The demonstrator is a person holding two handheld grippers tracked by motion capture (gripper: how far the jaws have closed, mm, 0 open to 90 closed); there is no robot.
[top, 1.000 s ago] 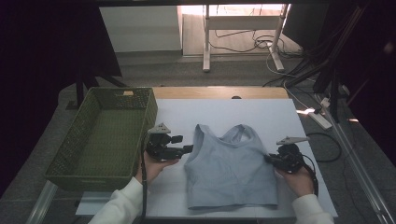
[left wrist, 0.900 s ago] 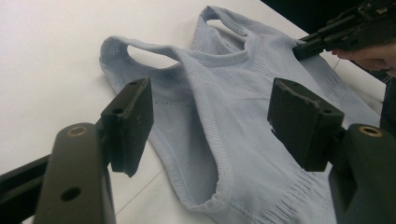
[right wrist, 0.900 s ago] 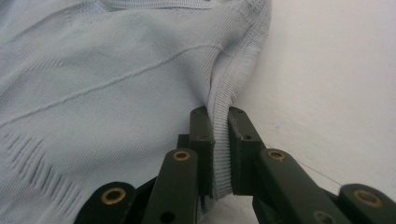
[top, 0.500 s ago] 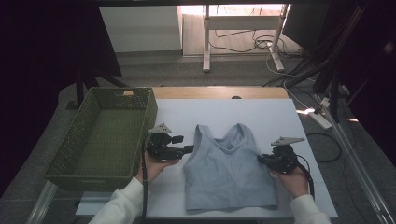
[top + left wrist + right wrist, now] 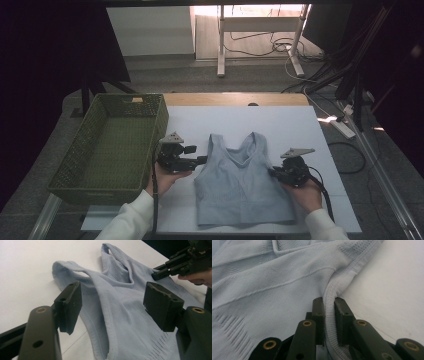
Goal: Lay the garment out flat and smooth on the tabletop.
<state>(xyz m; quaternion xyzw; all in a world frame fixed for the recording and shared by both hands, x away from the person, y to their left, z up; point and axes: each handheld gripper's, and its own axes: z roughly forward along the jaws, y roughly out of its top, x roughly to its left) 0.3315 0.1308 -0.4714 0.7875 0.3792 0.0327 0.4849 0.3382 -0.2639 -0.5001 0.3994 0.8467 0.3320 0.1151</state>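
Observation:
A light blue knit tank top (image 5: pixel 242 185) lies flat on the white table (image 5: pixel 280 125), straps pointing away from the person. My right gripper (image 5: pixel 273 173) is at the top's right side. Its jaws are shut on the ribbed armhole hem (image 5: pixel 329 307), and the fabric (image 5: pixel 274 285) spreads to the left. My left gripper (image 5: pixel 203 160) rests at the top's left edge, jaws wide open. Through those open jaws (image 5: pixel 112 302) I see the cloth (image 5: pixel 130 322) lying on the table, not gripped. The right gripper (image 5: pixel 160 271) shows beyond it.
A green woven basket (image 5: pixel 112 145) stands on the left part of the table, close beside the left hand. A white power strip (image 5: pixel 345 127) and cables lie off the table's right edge. White tabletop stretches behind the garment.
The right gripper has slid a little to the left with the hem in it, drawing the top's right side inward. The left gripper has stayed put.

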